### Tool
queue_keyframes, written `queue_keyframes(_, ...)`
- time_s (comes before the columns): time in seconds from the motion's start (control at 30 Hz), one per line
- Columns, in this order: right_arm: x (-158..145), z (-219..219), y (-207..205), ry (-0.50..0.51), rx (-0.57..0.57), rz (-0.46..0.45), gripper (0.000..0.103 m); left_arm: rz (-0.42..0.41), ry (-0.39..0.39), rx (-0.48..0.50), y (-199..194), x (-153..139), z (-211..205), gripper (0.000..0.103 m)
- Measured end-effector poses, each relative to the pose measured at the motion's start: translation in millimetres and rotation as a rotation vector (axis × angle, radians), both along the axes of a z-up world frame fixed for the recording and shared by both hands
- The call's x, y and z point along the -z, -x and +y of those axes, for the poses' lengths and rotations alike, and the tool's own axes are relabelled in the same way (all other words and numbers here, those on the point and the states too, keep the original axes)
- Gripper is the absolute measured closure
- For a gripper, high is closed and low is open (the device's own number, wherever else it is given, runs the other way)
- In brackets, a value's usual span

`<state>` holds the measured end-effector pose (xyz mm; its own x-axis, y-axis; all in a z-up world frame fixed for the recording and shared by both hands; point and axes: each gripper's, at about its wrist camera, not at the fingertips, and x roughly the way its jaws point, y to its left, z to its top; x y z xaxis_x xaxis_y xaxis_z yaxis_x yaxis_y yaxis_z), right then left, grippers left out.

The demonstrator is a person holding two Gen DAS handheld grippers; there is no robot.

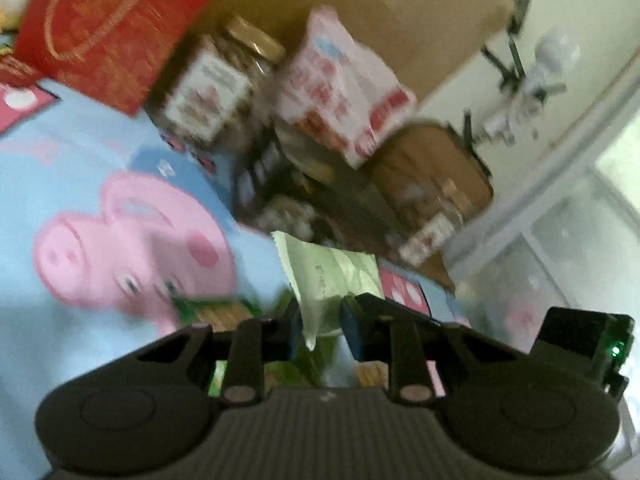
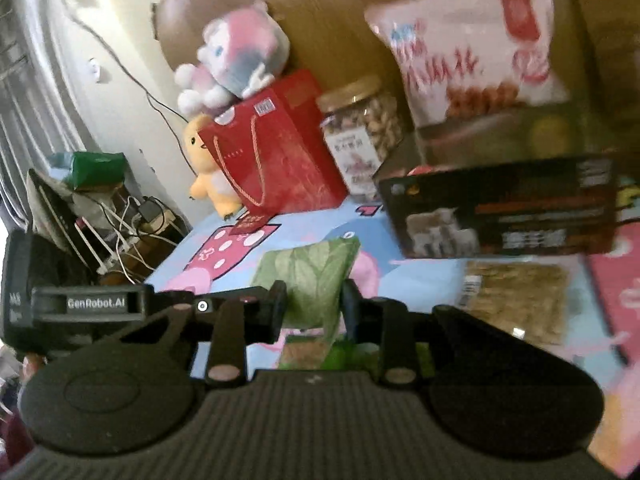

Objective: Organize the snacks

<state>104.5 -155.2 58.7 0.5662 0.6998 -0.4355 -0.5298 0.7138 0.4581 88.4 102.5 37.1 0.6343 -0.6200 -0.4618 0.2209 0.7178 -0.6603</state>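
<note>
My left gripper pinches a pale green packet by its lower edge, the packet standing up between the fingers above the blue cartoon bedsheet. My right gripper is closed on a green leaf-print packet, its two fingers pressed against the packet's sides (both views are blurred, so I cannot tell whether these are two packets or one).

Under both grippers another green snack packet lies flat on the sheet. Just to the right of my right gripper lies a clear bag of pale crackers, and beyond it stands a dark box on its long side. A white and red snack bag rests on top of a dark container behind that box. Along the far edge of the bed, against the brown headboard, a nut jar with a gold lid stands between the white bag and a red gift bag. A pink and white plush toy sits on the red bag, and a yellow plush duck leans beside it at the bed's far left corner.

In the left view a brown bag lies at the right edge of the bed, next to the dark box.
</note>
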Motion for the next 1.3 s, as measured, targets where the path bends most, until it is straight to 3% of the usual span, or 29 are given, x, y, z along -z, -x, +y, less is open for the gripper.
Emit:
queue_keyframes(0.1,8.5,-16.0,21.8,0.061,0.033,-0.021,0.071,0.042,-0.026,0.052,4.9,11.6,-22.3,0.083)
queue_keyframes(0.33,43.1,-39.1,41.9,0.082,0.085,0.072,0.071,0.129,-0.080,0.083,14.9,41.7,-44.7,0.081)
queue_keyframes(0.47,44.1,-32.5,51.1,0.118,0.074,0.026,0.067,0.142,-0.073,0.072,16.6,41.5,-40.3,0.081)
queue_keyframes(0.63,46.1,-33.1,55.6,0.138,0.022,0.002,0.064,0.135,-0.082,0.068,19.1,40.2,-42.2,0.081)
queue_keyframes(0.7,48.1,-34.4,59.3,0.143,0.017,-0.003,0.069,0.135,-0.082,0.072,18.9,36.8,-45.3,0.081)
queue_keyframes(0.87,29.5,-40.3,66.6,0.139,0.021,-0.109,0.072,0.027,-0.110,0.090,18.6,0.3,-51.1,0.080)
queue_keyframes(1.1,-8.7,-49.6,28.9,0.126,0.069,-0.252,0.072,-0.089,-0.132,0.095,-39.5,-48.8,-68.9,0.080)
queue_keyframes(1.2,-22.7,-57.2,-10.2,0.106,0.097,-0.251,0.073,-0.087,-0.133,0.090,-84.2,-59.2,-80.6,0.079)
queue_keyframes(1.3,-28.5,-67.8,-57.7,0.098,0.125,-0.194,0.074,-0.063,-0.154,0.078,-130.7,-58.2,-93.6,0.079)
